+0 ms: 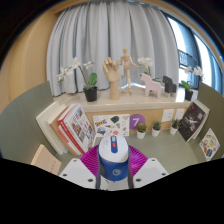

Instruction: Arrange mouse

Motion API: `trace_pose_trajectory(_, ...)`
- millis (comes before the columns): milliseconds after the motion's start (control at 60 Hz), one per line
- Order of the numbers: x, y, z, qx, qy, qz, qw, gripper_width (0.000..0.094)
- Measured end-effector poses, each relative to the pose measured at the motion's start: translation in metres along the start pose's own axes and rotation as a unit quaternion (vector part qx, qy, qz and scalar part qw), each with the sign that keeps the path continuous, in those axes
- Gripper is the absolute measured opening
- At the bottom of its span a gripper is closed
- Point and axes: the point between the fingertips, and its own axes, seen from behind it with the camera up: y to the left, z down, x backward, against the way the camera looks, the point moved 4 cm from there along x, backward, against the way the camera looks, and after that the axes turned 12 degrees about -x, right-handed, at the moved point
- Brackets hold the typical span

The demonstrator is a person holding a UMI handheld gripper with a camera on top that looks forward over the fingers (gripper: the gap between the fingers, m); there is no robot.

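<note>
Mouse (112,163) first: you have it lodged between the fingers of the gripper (112,170), its rounded white and blue shell flanked by the pink pads (93,165), which appear to press on both its sides, so the jaws look pinched on it rather than spread. From that I judge the pick-up is done and the placing is what remains; whether the mouse is lifted clear of the table (35,120) I cannot tell. Beyond the mouse, the table is a plain greenish surface, matte and smooth. Further beyond it stands a pale wooden shelf (150,103) with small potted plants (90,88) and a jointed wooden mannequin (125,68) on top. Nearer the mouse and off to one side, glossy books (70,128) lean in a stack. Behind everything, soft pleated curtains (100,40) hang in folds.
</note>
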Motion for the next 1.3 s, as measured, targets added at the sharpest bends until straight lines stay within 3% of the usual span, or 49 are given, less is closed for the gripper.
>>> trace_pose_trajectory(100, -0.043, 0.013, 0.034, 0.002, 0.036, 0.0, 0.999, 0.0367)
trace_pose_trajectory(283, -0.101, 0.021, 0.133, 0.007, 0.142, 0.008, 0.99, 0.0366)
trace_pose_trajectory(483, -0.115, 0.013, 0.199, 0.012, 0.188, 0.031, 0.982, 0.0368)
trace_pose_trajectory(550, -0.113, 0.012, 0.201, 0.028, 0.172, 0.033, 0.984, 0.0371)
trace_pose_trajectory(750, -0.115, 0.012, 0.204, 0.027, 0.161, 0.053, 0.985, 0.0535)
trace_pose_trajectory(850, -0.106, 0.013, 0.198, 0.032, 0.167, 0.07, 0.983, 0.0753)
trace_pose_trajectory(883, -0.1, 0.018, 0.189, 0.029, 0.158, 0.066, 0.985, 0.0784)
trace_pose_trajectory(1167, 0.006, 0.084, 0.097, 0.0, 0.083, 0.015, 0.996, 0.0826)
trace_pose_trajectory(1300, 0.067, 0.1, 0.077, 0.001, 0.052, 0.017, 0.999, 0.0831)
